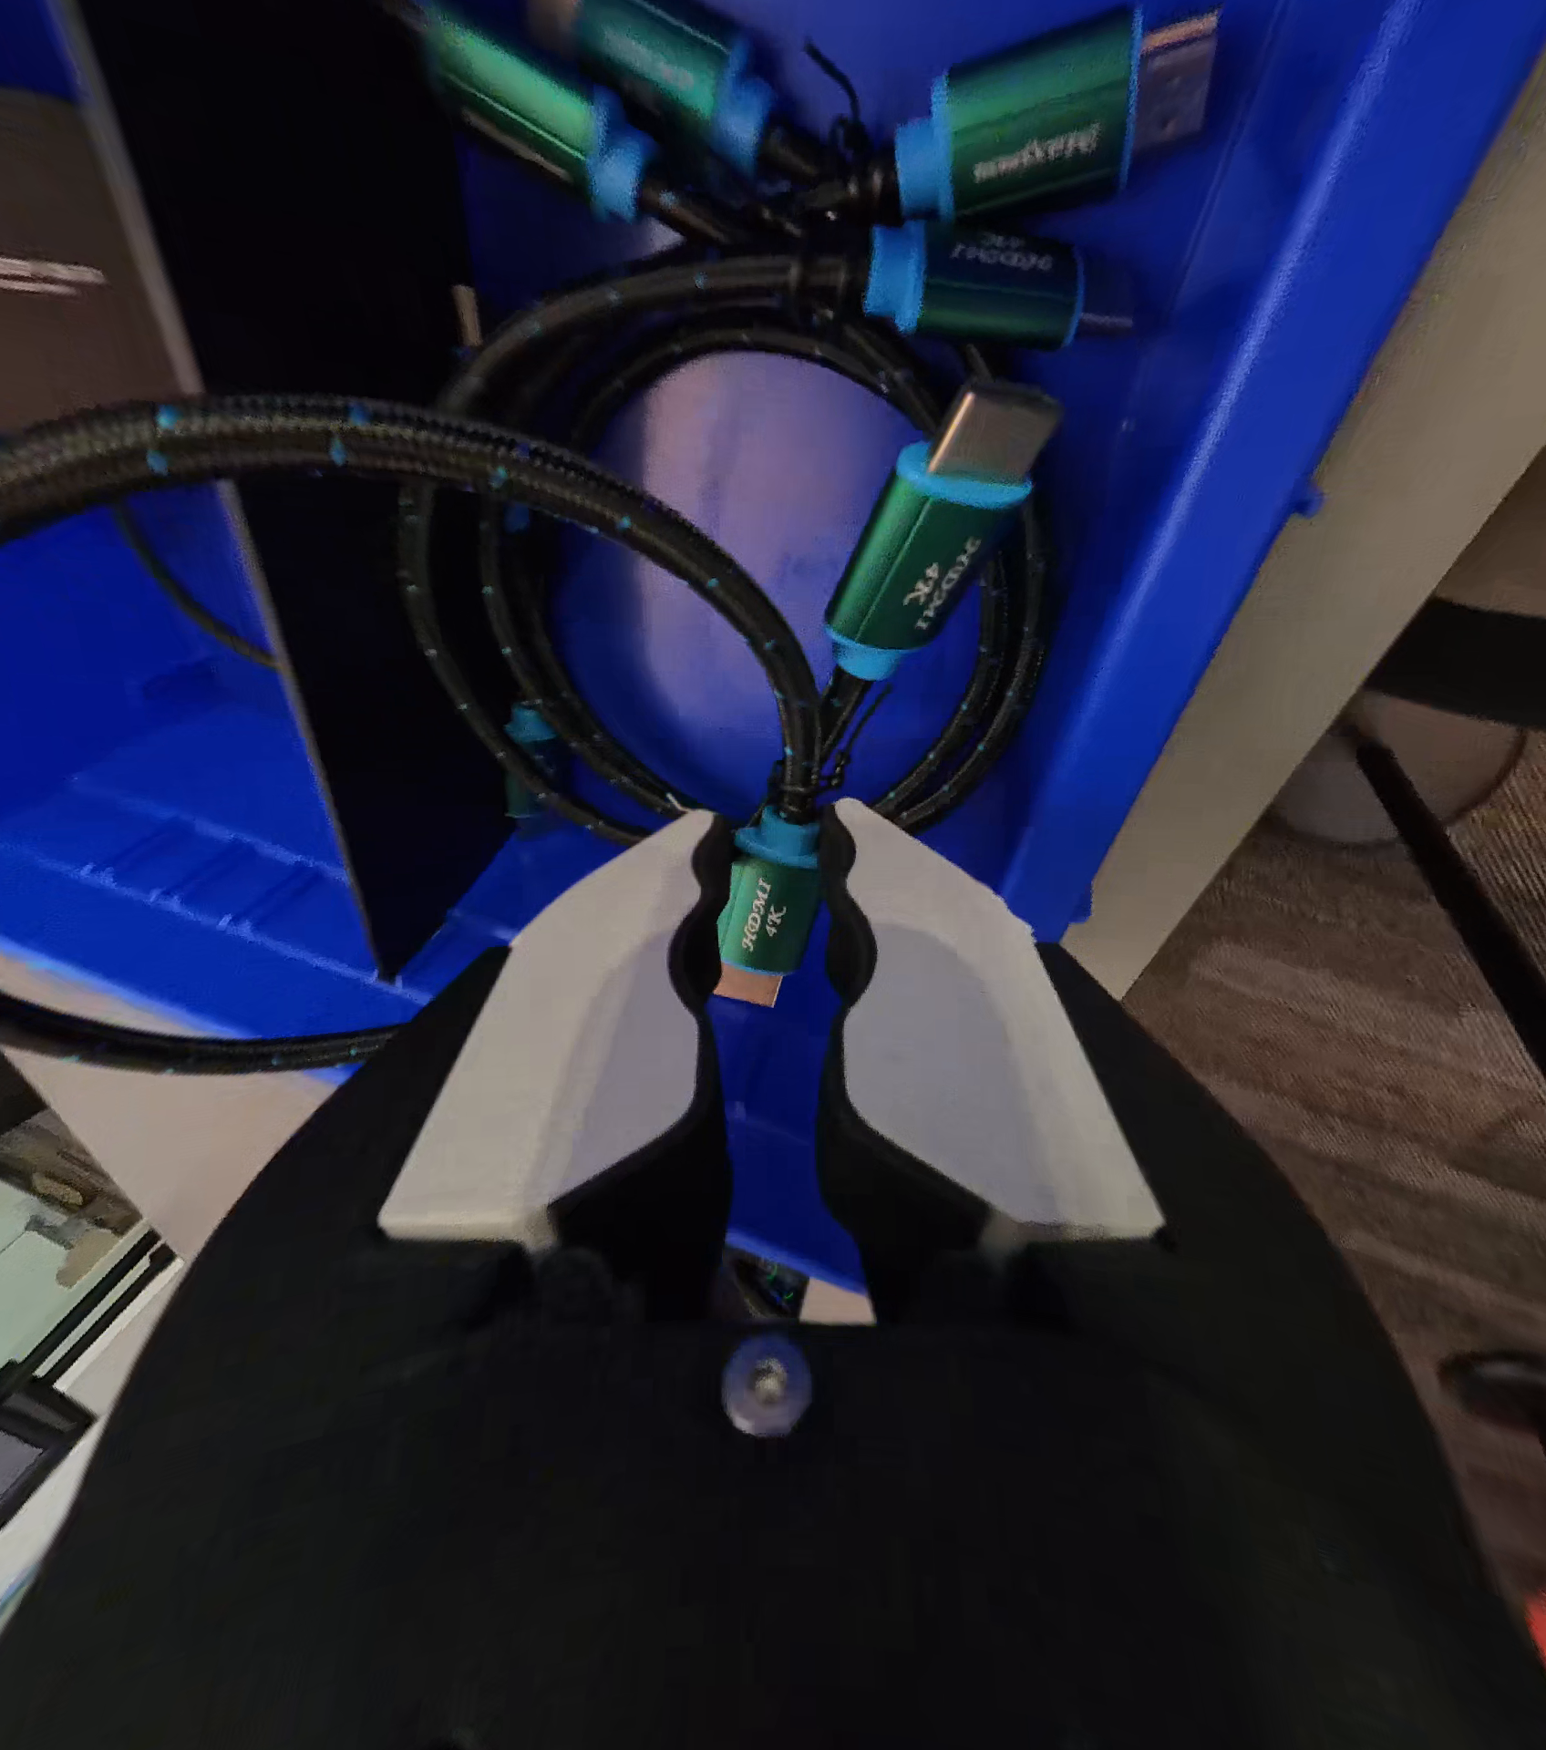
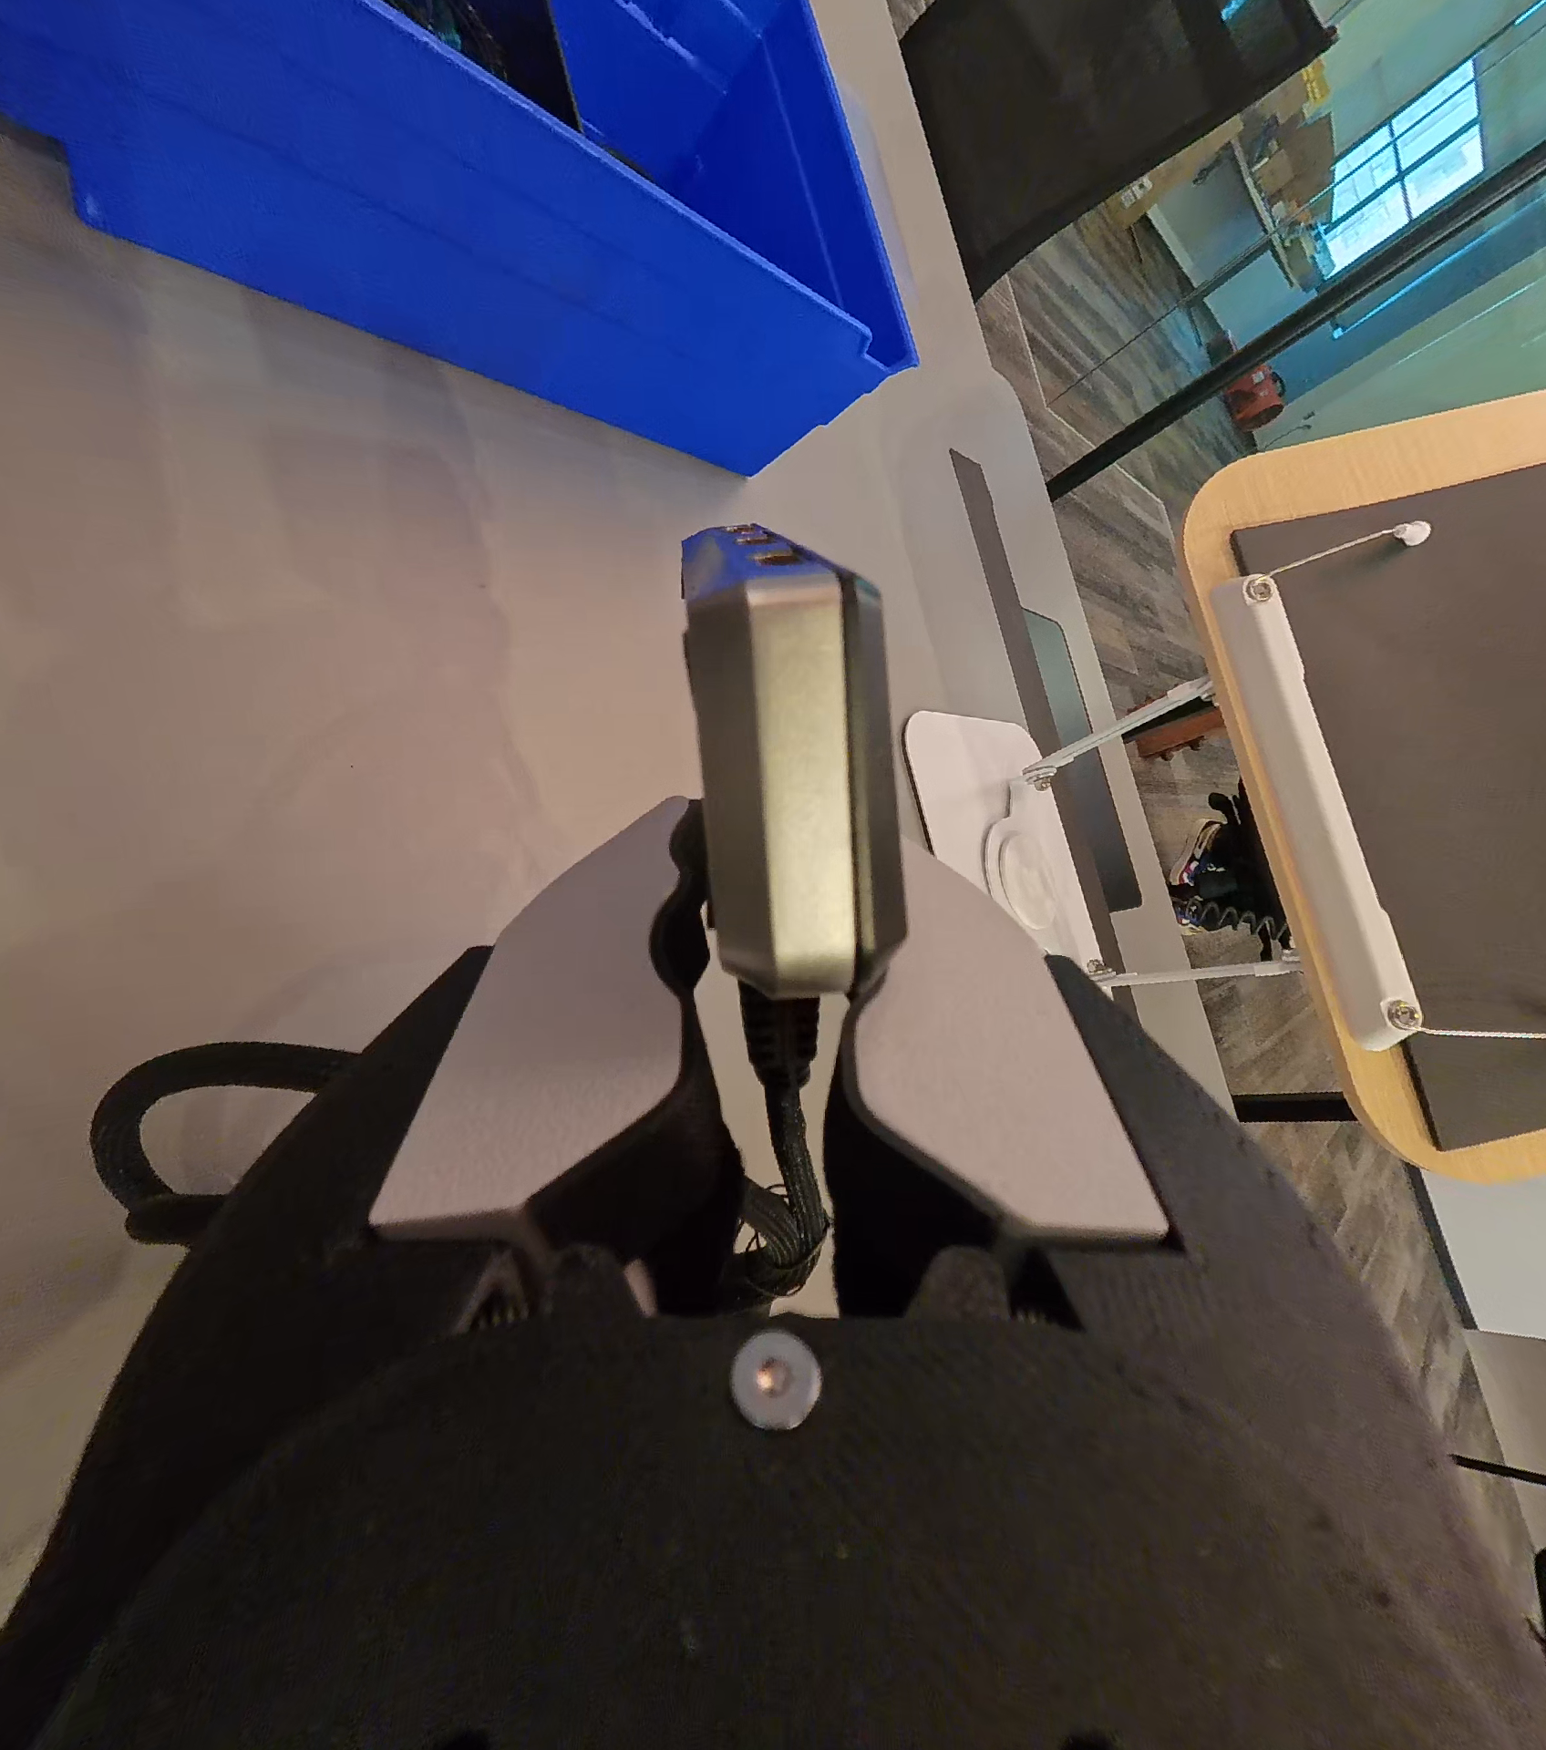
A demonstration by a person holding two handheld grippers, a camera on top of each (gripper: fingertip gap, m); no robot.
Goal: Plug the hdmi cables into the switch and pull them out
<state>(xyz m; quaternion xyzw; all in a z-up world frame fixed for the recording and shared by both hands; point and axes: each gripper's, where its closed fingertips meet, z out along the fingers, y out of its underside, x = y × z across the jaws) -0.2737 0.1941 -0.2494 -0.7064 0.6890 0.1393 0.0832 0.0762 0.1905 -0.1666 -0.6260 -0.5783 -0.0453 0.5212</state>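
Note:
My left gripper [image 1: 769, 824] is shut on a green HDMI plug [image 1: 767, 923] with a blue collar; the metal tip points back toward the camera. Its black braided cable [image 1: 352, 440] loops off to the left. Beyond it, a blue bin [image 1: 1157, 530] holds several more green HDMI plugs [image 1: 925, 559] and coiled cables [image 1: 656, 312]. My right gripper [image 2: 783, 833] is shut on the grey HDMI switch [image 2: 783, 767], held above the table with its ports [image 2: 774, 559] at the far end. The switch's own black cable [image 2: 783, 1089] runs back between the fingers.
The blue bin [image 2: 428, 218] sits on the light table [image 2: 229, 663] ahead and left of the switch. The table edge runs on the right, with floor, a wooden-edged chair [image 2: 1451, 786] and a glass wall beyond. A black divider [image 1: 305, 331] stands in the bin. About 35 cm separates my left fingertips from my right.

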